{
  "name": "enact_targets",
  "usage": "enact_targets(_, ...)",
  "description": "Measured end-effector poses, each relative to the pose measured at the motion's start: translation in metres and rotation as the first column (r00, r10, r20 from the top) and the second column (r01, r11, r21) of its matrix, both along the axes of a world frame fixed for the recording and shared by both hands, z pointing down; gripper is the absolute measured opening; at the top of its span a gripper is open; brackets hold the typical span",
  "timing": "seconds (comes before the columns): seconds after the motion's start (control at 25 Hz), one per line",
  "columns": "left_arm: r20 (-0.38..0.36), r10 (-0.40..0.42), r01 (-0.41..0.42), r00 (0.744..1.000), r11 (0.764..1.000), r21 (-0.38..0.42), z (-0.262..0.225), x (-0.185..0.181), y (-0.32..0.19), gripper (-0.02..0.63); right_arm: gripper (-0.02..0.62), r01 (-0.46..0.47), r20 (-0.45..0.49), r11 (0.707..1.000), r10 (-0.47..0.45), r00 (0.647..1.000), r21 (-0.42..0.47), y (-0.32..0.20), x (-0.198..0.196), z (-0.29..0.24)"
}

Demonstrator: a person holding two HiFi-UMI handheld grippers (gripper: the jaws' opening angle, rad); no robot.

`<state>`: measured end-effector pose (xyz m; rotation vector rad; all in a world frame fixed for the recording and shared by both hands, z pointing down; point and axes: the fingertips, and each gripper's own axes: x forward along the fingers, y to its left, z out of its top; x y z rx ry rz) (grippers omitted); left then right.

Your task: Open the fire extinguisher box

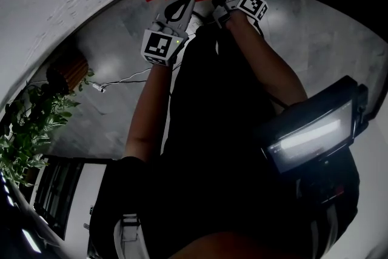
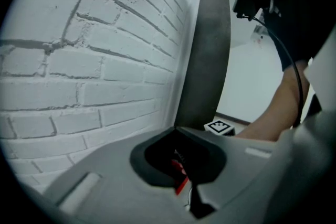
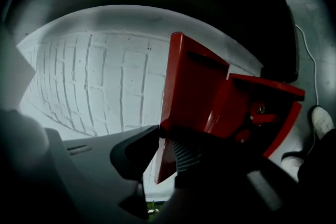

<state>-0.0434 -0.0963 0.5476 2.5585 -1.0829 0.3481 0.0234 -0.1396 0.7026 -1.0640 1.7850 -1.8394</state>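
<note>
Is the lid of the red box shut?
No, the lid stands swung away from the red box, whose inside shows.

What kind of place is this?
Probably an indoor hallway or lobby: a white brick wall, a red fire extinguisher box, a shiny grey floor and a leafy plant.

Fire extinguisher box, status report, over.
Right tongs clamped on red lid edge. Left tongs closed, near brick wall. Box open, interior showing. Nothing blocking.
</note>
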Motion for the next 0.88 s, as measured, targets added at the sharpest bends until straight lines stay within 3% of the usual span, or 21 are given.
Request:
enact_targets(0.56, 0.034, -0.045, 0.045, 0.998, 0.999, 0.011, 0.008, 0.001, -0.055, 0.003, 0.049, -0.030, 0.019, 0.998, 0.029, 0.999, 0.047, -0.076, -0.016, -0.018)
enact_targets(0.88, 0.038, -0.053, 0.053, 0.998, 0.999, 0.002, 0.009, -0.001, -0.056, 0.003, 0.043, -0.017, 0.026, 0.999, 0.016, 1.000, 0.043, -0.108, -0.023, -0.012)
